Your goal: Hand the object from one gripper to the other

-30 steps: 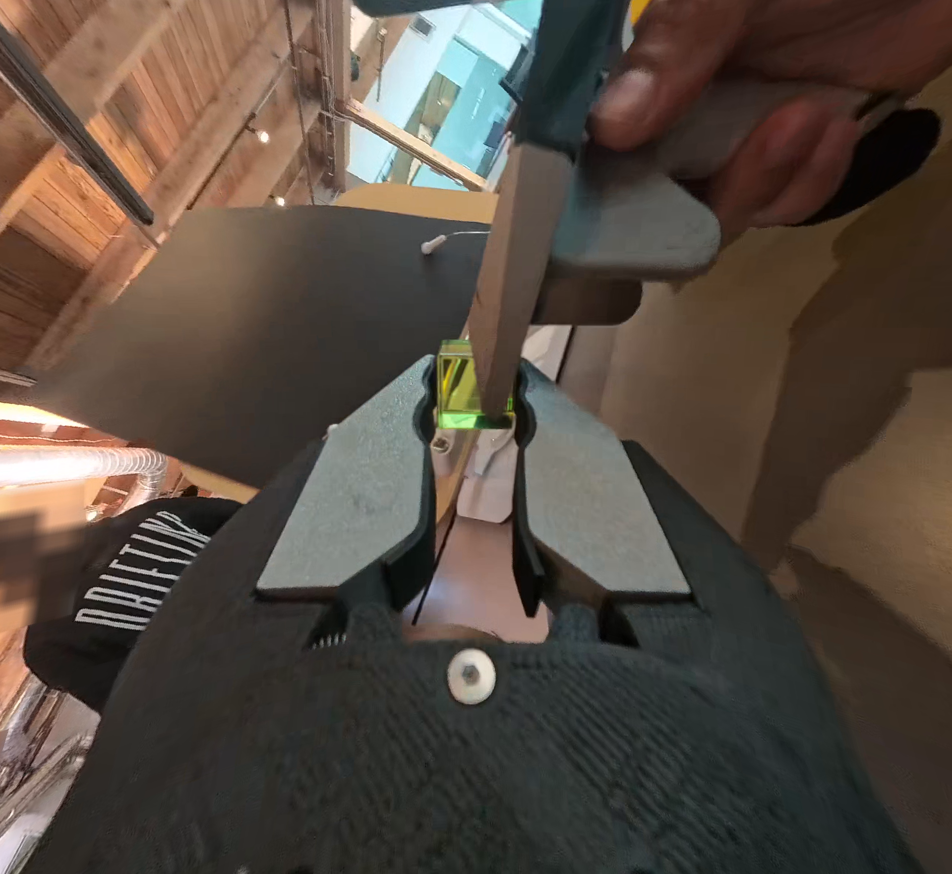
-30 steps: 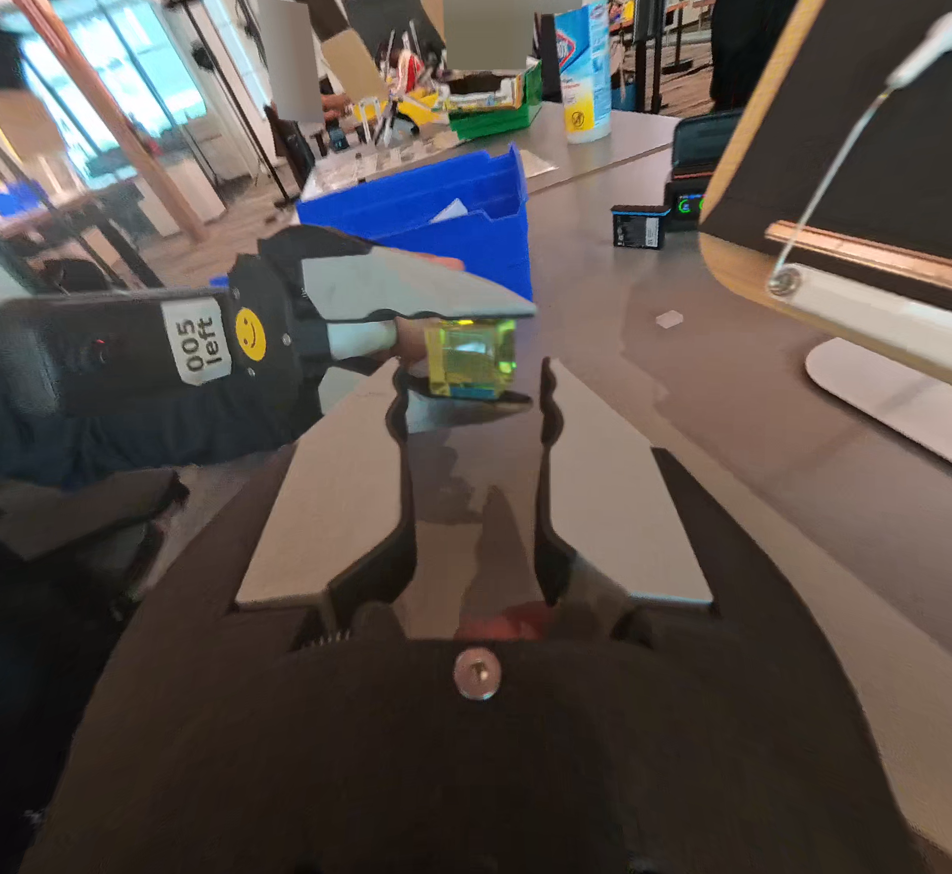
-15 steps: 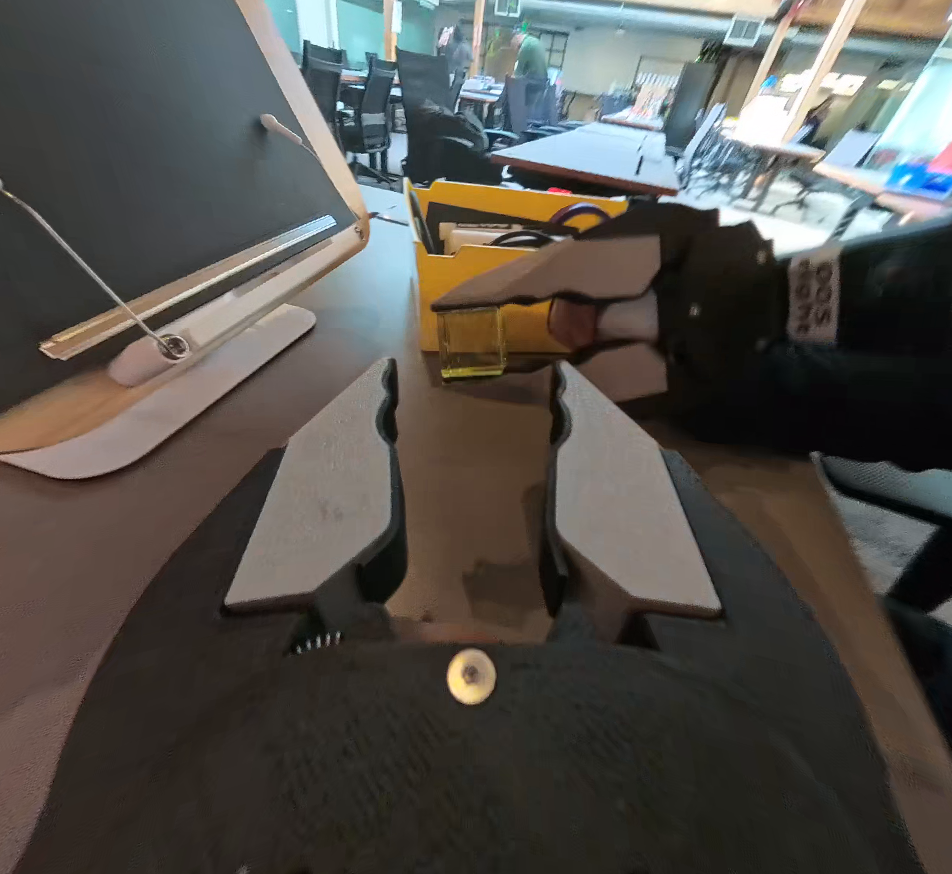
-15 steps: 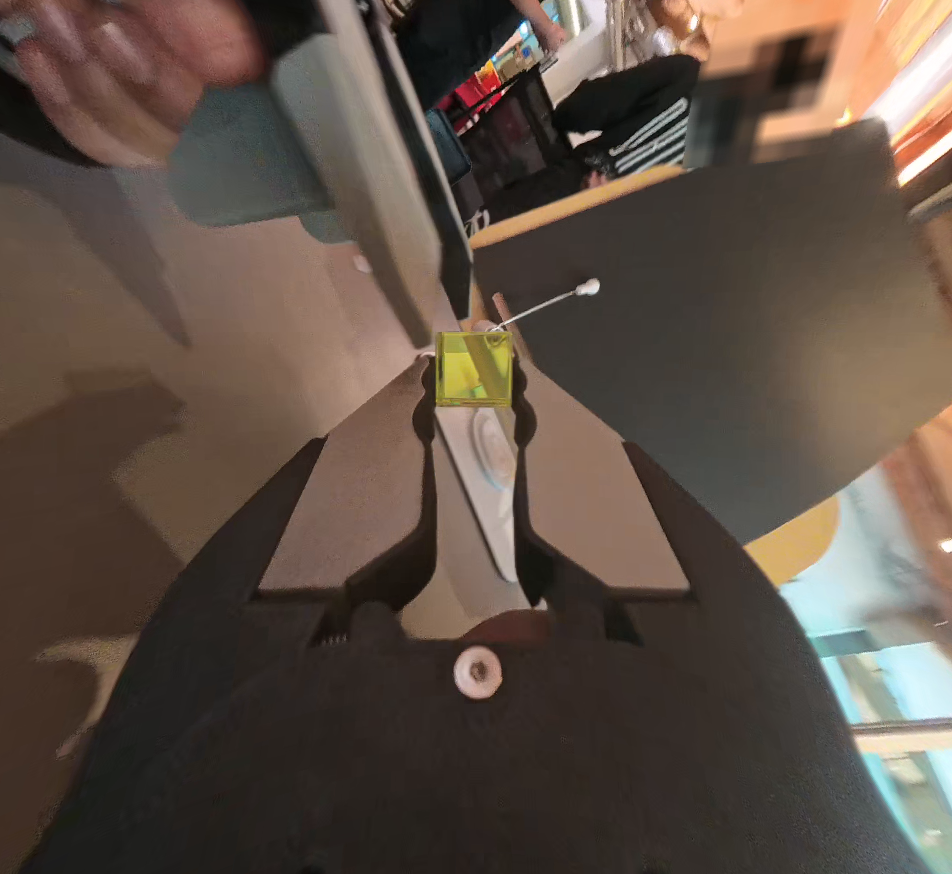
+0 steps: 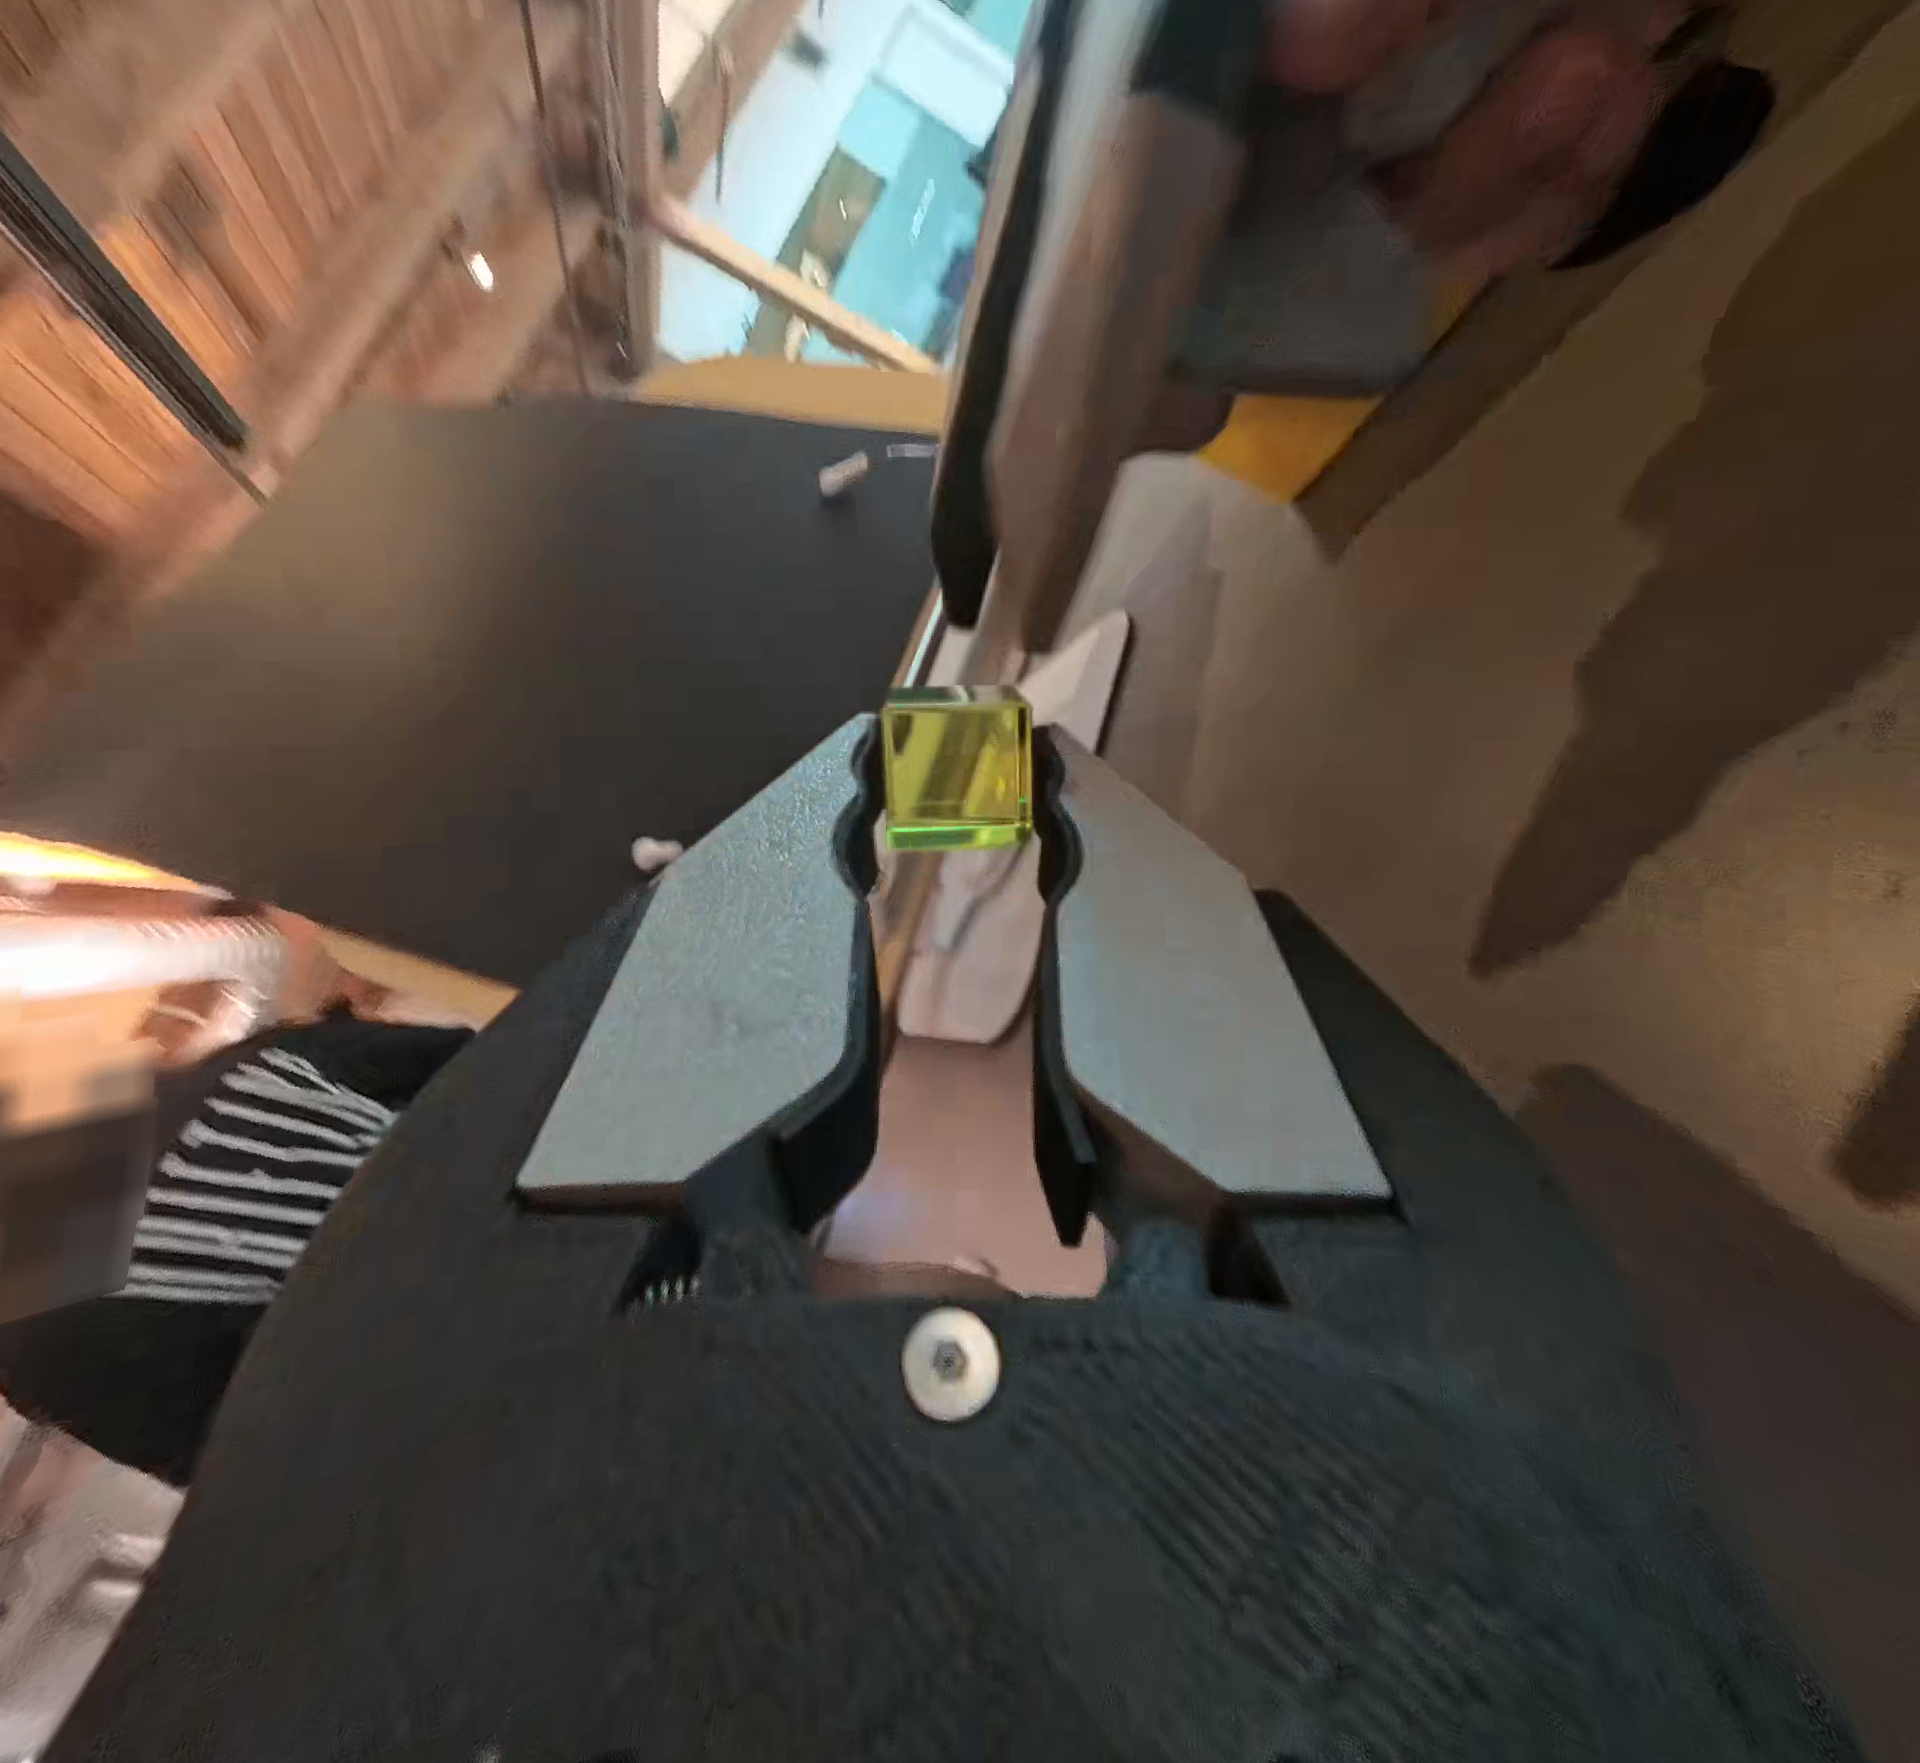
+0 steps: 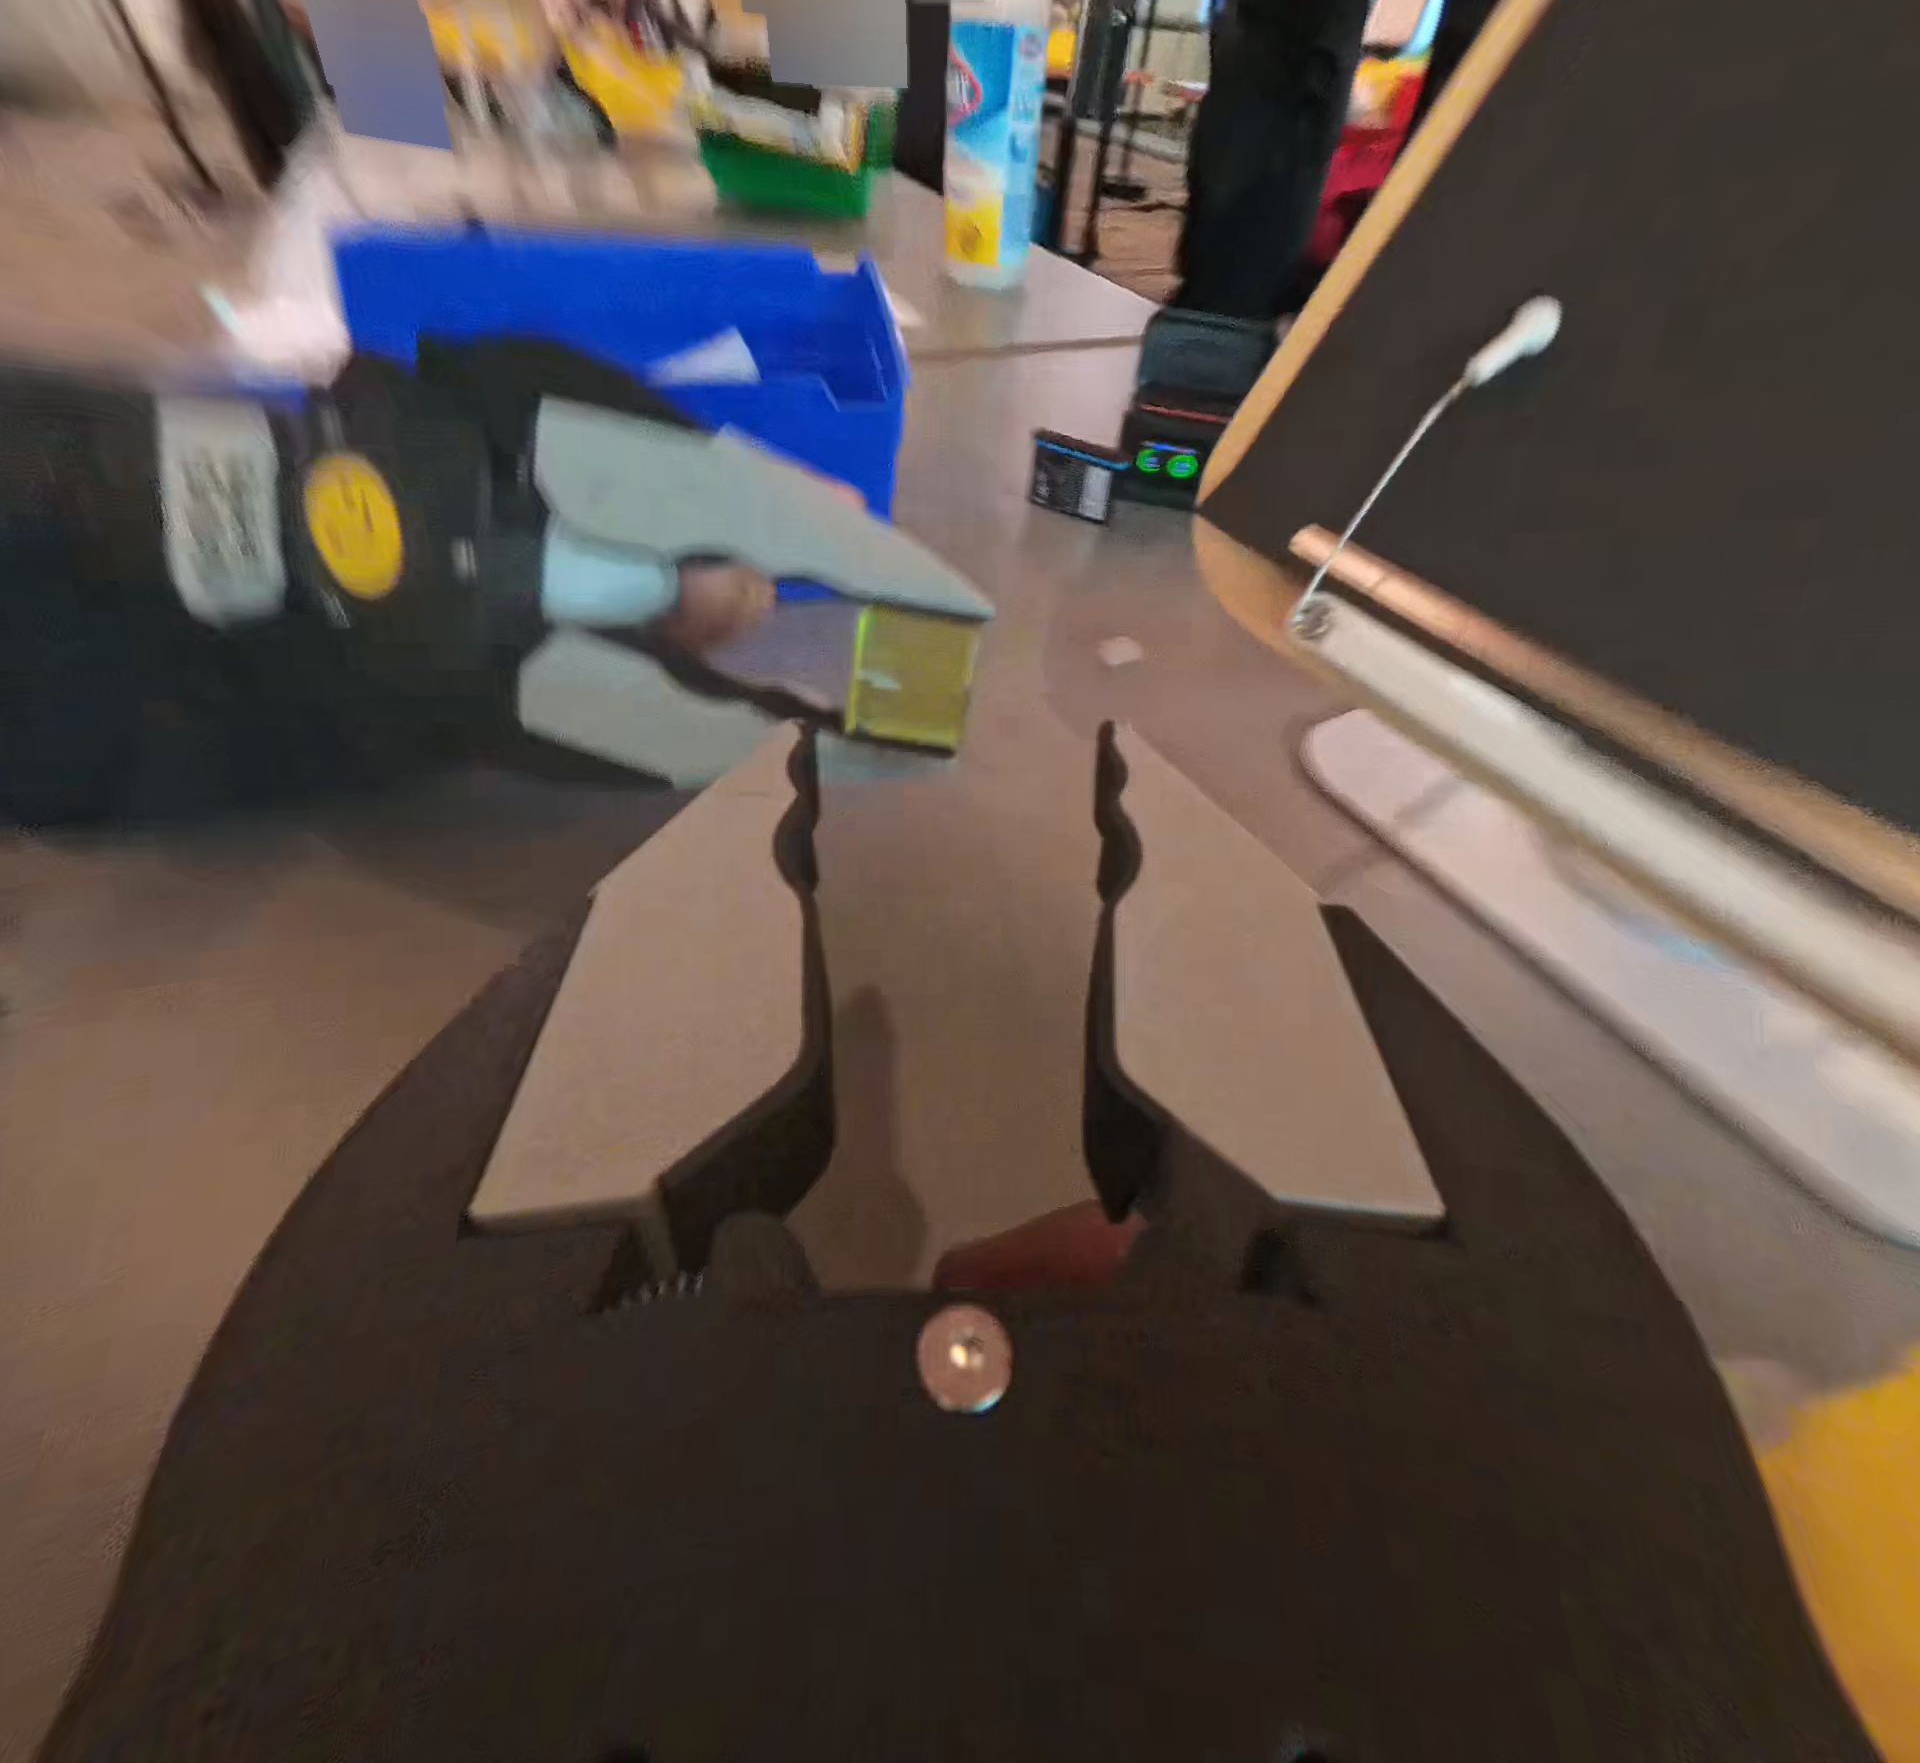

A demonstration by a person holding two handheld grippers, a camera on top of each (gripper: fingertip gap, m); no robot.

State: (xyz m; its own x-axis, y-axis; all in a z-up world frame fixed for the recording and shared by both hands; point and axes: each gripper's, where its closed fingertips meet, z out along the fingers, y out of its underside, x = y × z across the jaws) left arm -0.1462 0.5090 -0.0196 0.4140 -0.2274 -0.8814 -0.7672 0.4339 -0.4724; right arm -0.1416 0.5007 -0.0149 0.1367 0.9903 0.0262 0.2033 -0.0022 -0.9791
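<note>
Left gripper (image 5: 956,778) pinches glossy yellow-green cube (image 5: 956,771) — right gripper (image 6: 956,778) gapes.

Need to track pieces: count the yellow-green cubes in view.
1. The yellow-green cube sits clamped between the left gripper's fingertips, ahead of the open right gripper. Others could be hidden.

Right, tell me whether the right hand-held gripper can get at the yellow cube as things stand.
Probably yes. The right hand-held gripper is open with nothing between its fingers, and the yellow cube sits just ahead of its left fingertip. Only the left hand-held gripper, shut on the cube, covers two of its faces.
</note>
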